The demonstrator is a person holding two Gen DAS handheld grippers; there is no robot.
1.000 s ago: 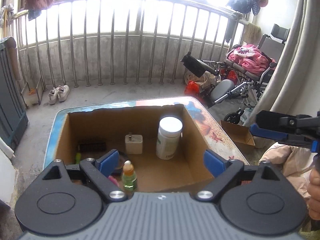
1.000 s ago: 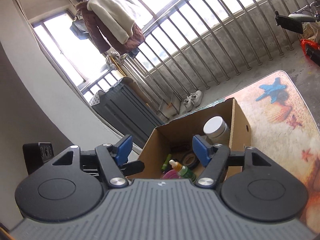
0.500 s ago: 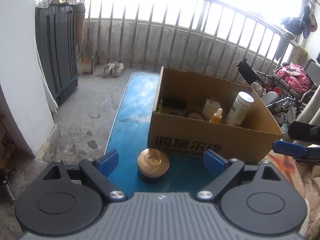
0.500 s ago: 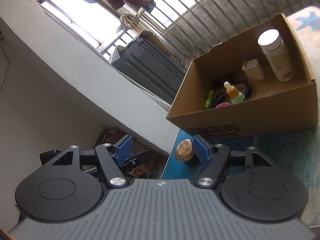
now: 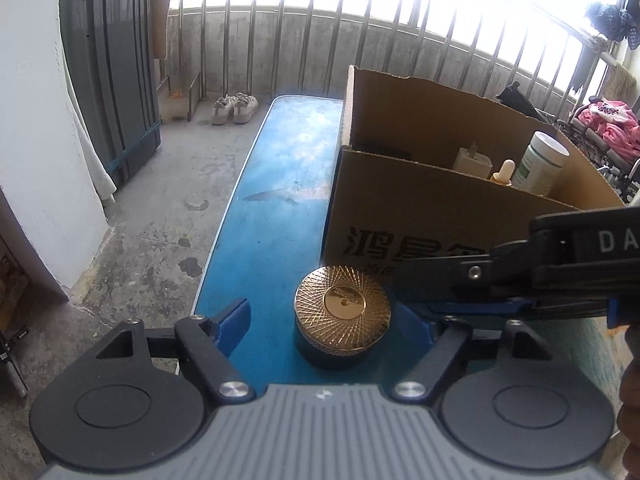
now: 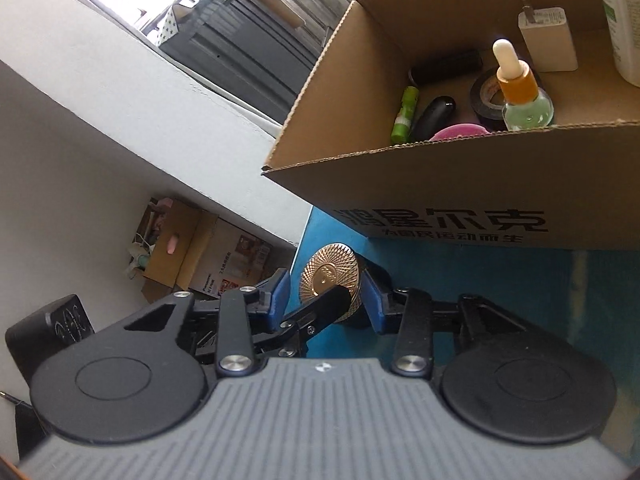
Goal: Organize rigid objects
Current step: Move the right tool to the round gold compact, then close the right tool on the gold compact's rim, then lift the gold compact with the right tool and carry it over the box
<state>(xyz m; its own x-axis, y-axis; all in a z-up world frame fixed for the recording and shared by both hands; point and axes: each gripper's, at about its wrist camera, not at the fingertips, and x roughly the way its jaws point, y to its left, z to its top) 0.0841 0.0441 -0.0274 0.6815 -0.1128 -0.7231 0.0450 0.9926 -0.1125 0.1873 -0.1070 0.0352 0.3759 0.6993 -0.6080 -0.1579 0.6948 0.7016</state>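
A round dark jar with a gold patterned lid [image 5: 343, 305] stands on the blue table [image 5: 276, 216] in front of a cardboard box [image 5: 420, 208]. My left gripper [image 5: 324, 320] is open, its blue pads either side of the jar, not touching. My right gripper [image 6: 326, 296] is open too and straddles the same jar [image 6: 330, 278] from the right; its fingers [image 5: 460, 276] reach in beside the jar in the left wrist view. The left gripper's finger [image 6: 320, 308] crosses in front of the jar in the right wrist view.
The box [image 6: 440, 184] holds a white bottle [image 5: 540, 164], a charger [image 6: 548, 40], a dropper bottle [image 6: 520, 88], black tape, a green tube [image 6: 404, 114] and dark items. The table's left edge drops to a concrete floor [image 5: 160, 200]. A dark cabinet [image 5: 112, 80] and railing stand beyond.
Both grippers came down from above the box to its front side and closed in on the gold-lidded jar. The right gripper's fingers now reach beside the jar.
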